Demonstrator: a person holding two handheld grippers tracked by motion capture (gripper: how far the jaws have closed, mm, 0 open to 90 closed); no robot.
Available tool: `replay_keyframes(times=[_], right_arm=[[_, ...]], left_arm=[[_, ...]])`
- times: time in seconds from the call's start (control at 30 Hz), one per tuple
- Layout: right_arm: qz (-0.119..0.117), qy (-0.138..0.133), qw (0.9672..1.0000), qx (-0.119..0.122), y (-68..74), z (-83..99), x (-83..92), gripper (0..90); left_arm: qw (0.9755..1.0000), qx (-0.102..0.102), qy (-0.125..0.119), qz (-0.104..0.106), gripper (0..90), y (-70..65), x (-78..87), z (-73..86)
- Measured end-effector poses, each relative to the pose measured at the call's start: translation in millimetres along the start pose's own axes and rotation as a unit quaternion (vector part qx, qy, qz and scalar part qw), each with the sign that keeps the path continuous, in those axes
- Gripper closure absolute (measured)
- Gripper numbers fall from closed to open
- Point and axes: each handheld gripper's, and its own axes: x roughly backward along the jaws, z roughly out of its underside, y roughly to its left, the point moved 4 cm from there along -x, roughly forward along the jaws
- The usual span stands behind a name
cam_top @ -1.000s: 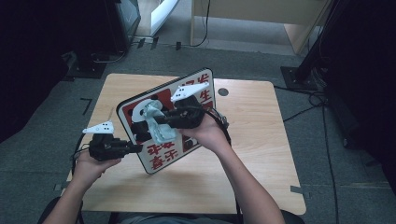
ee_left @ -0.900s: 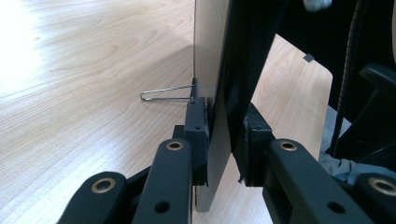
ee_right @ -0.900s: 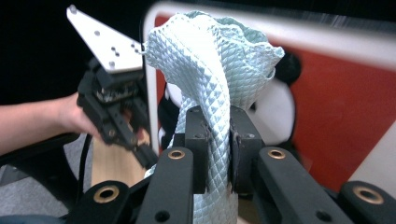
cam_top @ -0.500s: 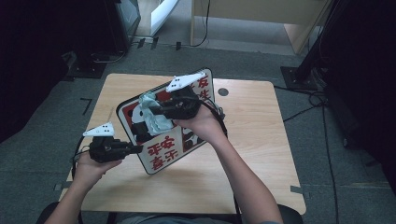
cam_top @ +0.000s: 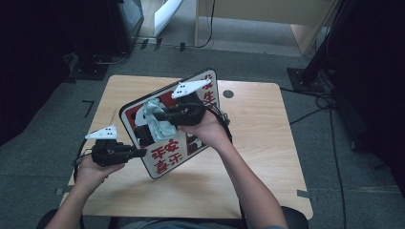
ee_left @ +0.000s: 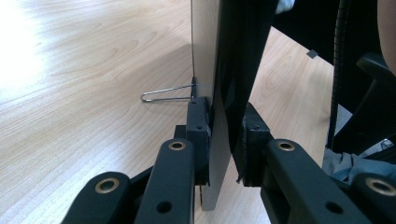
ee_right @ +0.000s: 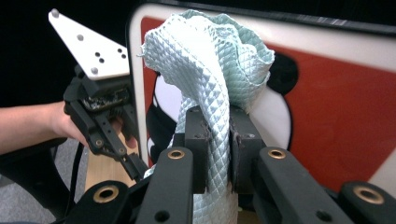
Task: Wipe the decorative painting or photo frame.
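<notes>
the room around me is dim, with a grey carpet floor (cam_top: 57,119), black stands and loose cables (cam_top: 329,124) at the edges. the counter (cam_top: 267,157) is a pale rectangular wood-grain top with rounded corners and a small dark round hole near its far edge.

on it i hold a flat, stiff sign board (cam_top: 165,160), tilted up on one edge near the middle of the counter. it is a rounded rectangle with a thin black rim, a white border, a red field, a black-and-white cartoon shape and red characters. the high view gives that whole face; my left gripper view meets the board (ee_left: 219,70) edge-on as a thin pale slab, and catches a bent wire loop (ee_left: 166,93) sticking out beside it over the glossy wood.

my left gripper (cam_top: 138,152) has its jaws clamped on the board's lower left edge, one pad on each face.

my right gripper (cam_top: 160,115) has its jaws closed on a pale mint cloth (cam_top: 155,117), soft and bunched, pressed against the board's face. my right gripper view shows the cloth's (ee_right: 210,70) quilted diamond weave, which the high view cannot resolve, and the white three-cornered plate (ee_right: 88,46) of the left gripper beyond it.
</notes>
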Motion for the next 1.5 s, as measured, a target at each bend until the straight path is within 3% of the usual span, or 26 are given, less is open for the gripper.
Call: replay_keyframes(times=[1.0, 1.5], right_arm=[[-0.017, 0.027, 0.9994, -0.012, 4.4, 32.9, -13.6, 80.8], [-0.018, 0.05, 0.9985, -0.017, 8.8, 60.5, -22.7, 80.6]], left_arm=[[0.9999, -0.006, 0.01, -0.001, 78.8, -0.2, 0.3, -0.2], [0.9999, -0.005, 0.01, 0.001, 78.6, 0.0, 0.3, -0.3]])
